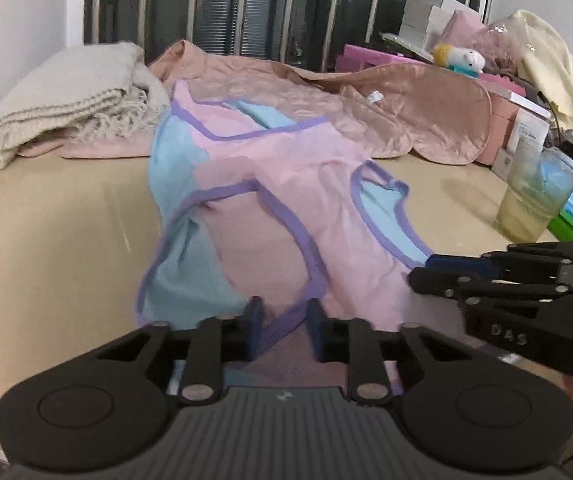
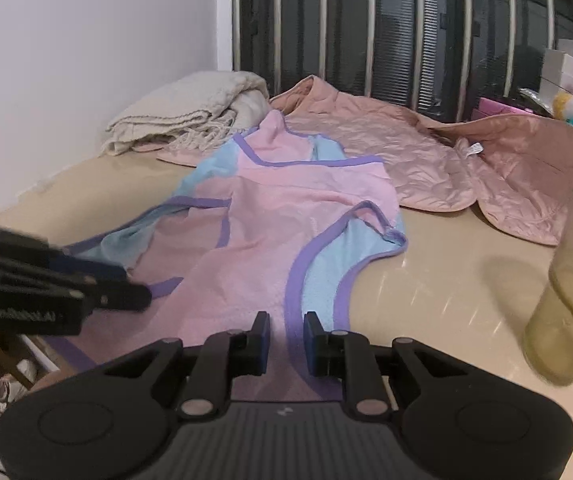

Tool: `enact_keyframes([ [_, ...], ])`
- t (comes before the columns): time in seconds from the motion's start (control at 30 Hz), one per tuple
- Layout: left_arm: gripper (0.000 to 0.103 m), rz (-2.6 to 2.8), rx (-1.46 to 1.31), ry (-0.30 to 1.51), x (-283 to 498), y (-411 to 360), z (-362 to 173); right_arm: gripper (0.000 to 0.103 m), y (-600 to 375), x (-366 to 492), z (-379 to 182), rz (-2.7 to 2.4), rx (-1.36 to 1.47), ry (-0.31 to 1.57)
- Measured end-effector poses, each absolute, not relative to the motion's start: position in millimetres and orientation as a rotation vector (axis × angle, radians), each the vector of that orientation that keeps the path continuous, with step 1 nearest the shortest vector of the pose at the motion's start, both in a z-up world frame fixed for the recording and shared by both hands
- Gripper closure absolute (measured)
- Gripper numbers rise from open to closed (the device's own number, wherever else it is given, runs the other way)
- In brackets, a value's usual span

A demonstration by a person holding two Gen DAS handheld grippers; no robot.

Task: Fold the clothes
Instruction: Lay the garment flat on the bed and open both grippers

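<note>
Black plastic fingers with blue pads stand a little apart on both tools, and neither has closed on cloth. The left tool [image 1: 284, 322] hovers low over the near hem of the pink and pale-blue garment with purple binding [image 1: 286, 184], a strip of purple trim running between its pads. The right tool [image 2: 285, 338] sits just beside it over the same near edge, where pink meets the blue side panel; its jaws also straddle a purple band, and whether either tool's pads touch the fabric cannot be told.

To do this step well, I judge each tool should bite the bound edge itself, not the thin terry, and both should close at matching points so the fold comes up even.

From the tools the garment runs away across the beige worktop [image 1: 54, 232] toward its far edge, lying rumpled, straps crossed. Its far end touches a quilted salmon-pink jacket [image 1: 406, 120] spread along that far edge. A folded cream fringed blanket [image 1: 70, 104] lies in the far left corner. A cloudy clear plastic cup [image 2: 570, 320] stands near the right edge, close to the right tool, and could be knocked during a lift.
</note>
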State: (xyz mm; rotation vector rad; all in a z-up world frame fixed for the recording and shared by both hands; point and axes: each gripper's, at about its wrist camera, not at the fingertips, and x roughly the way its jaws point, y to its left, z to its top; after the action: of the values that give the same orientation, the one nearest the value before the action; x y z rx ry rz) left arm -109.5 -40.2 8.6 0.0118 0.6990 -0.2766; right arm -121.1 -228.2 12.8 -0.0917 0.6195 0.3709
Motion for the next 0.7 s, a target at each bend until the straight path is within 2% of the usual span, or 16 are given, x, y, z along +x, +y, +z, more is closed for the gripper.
enact_keyframes([
  [0.03, 0.095, -0.276, 0.012, 0.701, -110, -39, 7, 0.089, -228, -122, 12, 0.366, -0.087, 0.615],
  [0.1, 0.098, -0.281, -0.015, 0.706, -111, -35, 7, 0.099, -226, -123, 12, 0.361, -0.077, 0.614],
  [0.17, 0.099, -0.27, -0.039, 0.701, -113, -32, 11, 0.1, -225, -121, 14, 0.349, -0.053, 0.612],
  [0.47, 0.1, -0.258, -0.176, 0.621, -118, -7, 42, 0.101, -228, -125, 39, 0.352, -0.009, 0.541],
  [0.7, 0.1, -0.148, -0.259, 0.569, -98, 24, 52, 0.101, -197, -93, 56, 0.418, -0.04, 0.493],
])
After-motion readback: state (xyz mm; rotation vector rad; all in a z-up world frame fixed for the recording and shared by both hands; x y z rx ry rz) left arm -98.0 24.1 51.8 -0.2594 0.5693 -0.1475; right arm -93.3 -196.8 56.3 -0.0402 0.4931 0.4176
